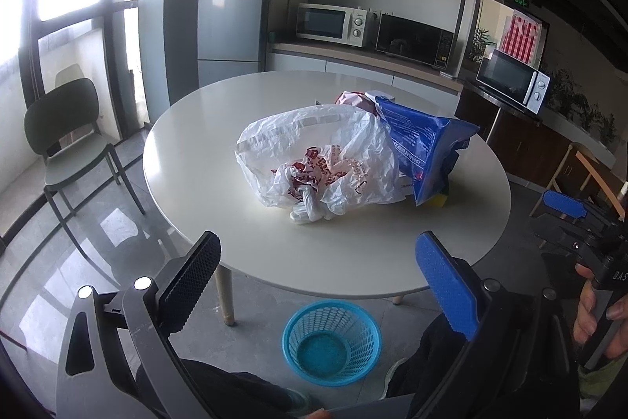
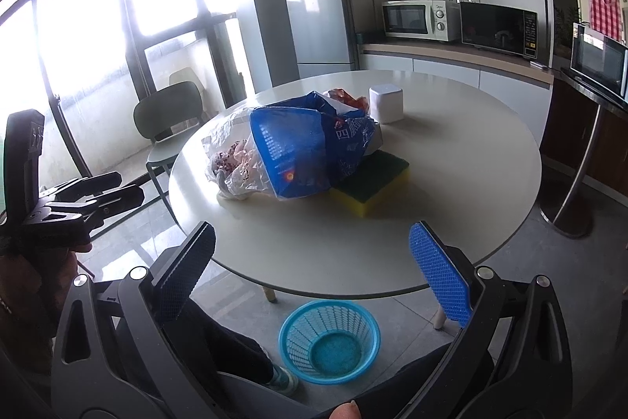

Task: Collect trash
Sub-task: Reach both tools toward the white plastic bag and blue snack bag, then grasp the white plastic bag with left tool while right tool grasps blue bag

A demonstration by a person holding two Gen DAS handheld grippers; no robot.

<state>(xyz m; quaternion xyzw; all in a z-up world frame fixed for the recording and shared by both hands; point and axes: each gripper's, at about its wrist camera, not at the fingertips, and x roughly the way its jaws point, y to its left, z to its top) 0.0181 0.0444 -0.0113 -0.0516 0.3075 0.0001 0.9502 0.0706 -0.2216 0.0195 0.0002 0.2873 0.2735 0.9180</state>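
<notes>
A crumpled white plastic bag with red print (image 1: 322,160) (image 2: 235,160) lies mid-table on the round white table (image 1: 219,191) (image 2: 451,183). A blue plastic package (image 1: 424,144) (image 2: 310,148) lies against its right side. A red wrapper (image 1: 353,99) (image 2: 345,96) shows behind them. A blue mesh basket (image 1: 331,340) (image 2: 329,340) stands empty on the floor under the near table edge. My left gripper (image 1: 318,285) is open and empty, short of the table. My right gripper (image 2: 314,273) is open and empty too.
A green and yellow sponge (image 2: 371,185) lies by the blue package, and a white cube (image 2: 386,103) stands behind it. A dark chair (image 1: 66,144) stands left of the table. A fridge (image 1: 231,10) and microwaves (image 1: 333,24) line the back wall.
</notes>
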